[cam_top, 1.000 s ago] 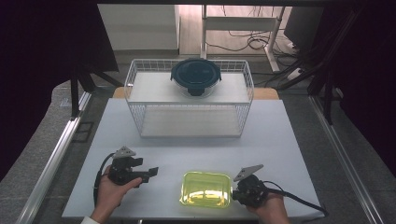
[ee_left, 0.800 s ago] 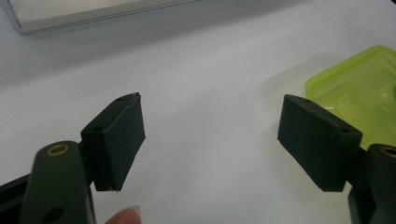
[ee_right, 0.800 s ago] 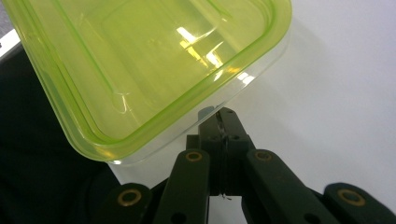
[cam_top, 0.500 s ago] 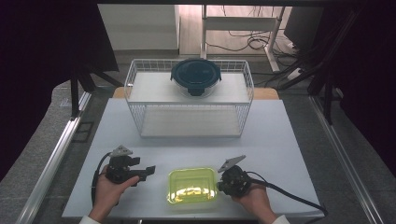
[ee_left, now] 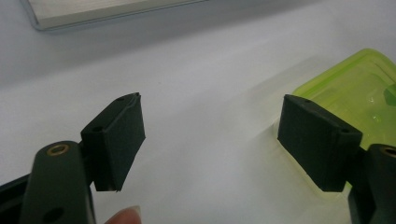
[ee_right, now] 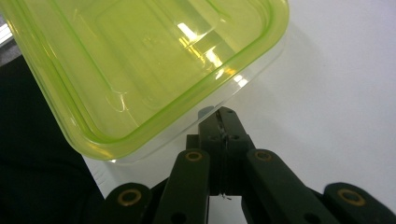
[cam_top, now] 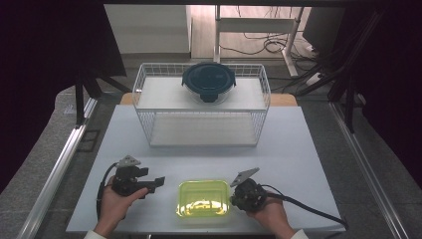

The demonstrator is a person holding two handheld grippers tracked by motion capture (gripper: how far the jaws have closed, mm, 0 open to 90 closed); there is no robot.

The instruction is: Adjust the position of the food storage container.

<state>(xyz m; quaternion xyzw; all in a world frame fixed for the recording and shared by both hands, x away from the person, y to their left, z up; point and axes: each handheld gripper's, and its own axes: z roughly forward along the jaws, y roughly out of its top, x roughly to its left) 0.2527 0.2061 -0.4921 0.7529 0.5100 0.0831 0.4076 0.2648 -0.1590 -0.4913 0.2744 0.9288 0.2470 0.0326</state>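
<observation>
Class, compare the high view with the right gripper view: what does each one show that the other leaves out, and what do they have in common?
High view alone: the white wire basket with the dark round lidded container on its upper shelf, the open left gripper, and both hands.

Right gripper view alone: a close look at the right gripper, jaws shut together with nothing between them, tips just at the rim of the green container.

Both: that green container and the white table.
</observation>
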